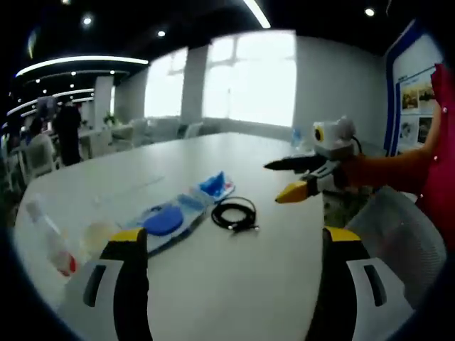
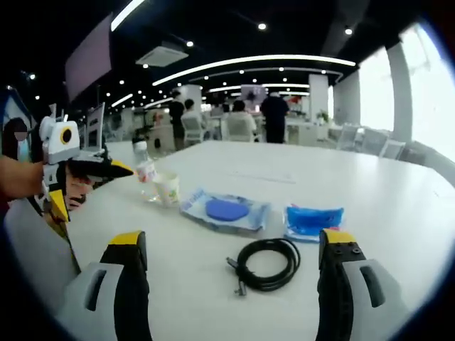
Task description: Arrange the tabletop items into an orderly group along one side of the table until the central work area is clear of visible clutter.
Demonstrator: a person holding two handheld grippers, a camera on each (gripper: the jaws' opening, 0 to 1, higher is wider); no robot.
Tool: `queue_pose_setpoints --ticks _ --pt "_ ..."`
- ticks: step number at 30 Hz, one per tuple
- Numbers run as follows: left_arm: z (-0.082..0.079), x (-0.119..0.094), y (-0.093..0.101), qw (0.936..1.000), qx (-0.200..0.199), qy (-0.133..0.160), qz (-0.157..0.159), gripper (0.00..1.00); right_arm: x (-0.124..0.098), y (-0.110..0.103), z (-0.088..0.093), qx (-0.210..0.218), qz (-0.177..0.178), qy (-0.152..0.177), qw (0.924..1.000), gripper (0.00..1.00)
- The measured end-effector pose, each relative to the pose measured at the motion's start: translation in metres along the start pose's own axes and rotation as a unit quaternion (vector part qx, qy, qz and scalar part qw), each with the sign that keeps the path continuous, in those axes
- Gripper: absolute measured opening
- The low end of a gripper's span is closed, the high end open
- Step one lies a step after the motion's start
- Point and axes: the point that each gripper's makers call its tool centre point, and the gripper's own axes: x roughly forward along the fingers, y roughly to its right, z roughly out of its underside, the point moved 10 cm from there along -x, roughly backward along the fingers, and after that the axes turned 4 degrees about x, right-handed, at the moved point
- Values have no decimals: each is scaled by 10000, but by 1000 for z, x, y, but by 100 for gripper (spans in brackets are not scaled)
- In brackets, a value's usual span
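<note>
Open-plan office, white table (image 2: 398,206): cable (image 2: 268,264), blue packets (image 2: 226,211), cup (image 2: 167,190), bottle (image 2: 146,170) scattered mid-table, nothing grouped. Left gripper (image 1: 234,245), right gripper (image 2: 231,249) both spread, empty

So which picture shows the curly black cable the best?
The right gripper view. There the black cable lies close, between that gripper's two jaws, and you can see its whole coil and its plug end on the white table. In the left gripper view the cable is farther off and smaller, beside a blue packet.
</note>
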Motion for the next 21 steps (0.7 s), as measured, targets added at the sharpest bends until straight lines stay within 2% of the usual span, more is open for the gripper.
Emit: queue_pose_setpoints --ticks 4,8,13,16,21 --pt "1 -25 -9 9998 33 68 -209 99 -5 -2 2 37 56 27 10000 100" --pt "8 -49 -16 9991 80 115 -392 99 -7 -4 5 29 98 25 9999 99" --pt "21 -63 -29 9961 -124 288 -827 99 -9 -4 8 10 208 -2 9998 99" --pt "26 -67 -30 9945 -238 385 -946 99 -11 -2 8 9 323 31 9995 100" --pt "31 -68 -33 9930 -302 349 -1086 99 -13 3 8 48 448 74 9990 100"
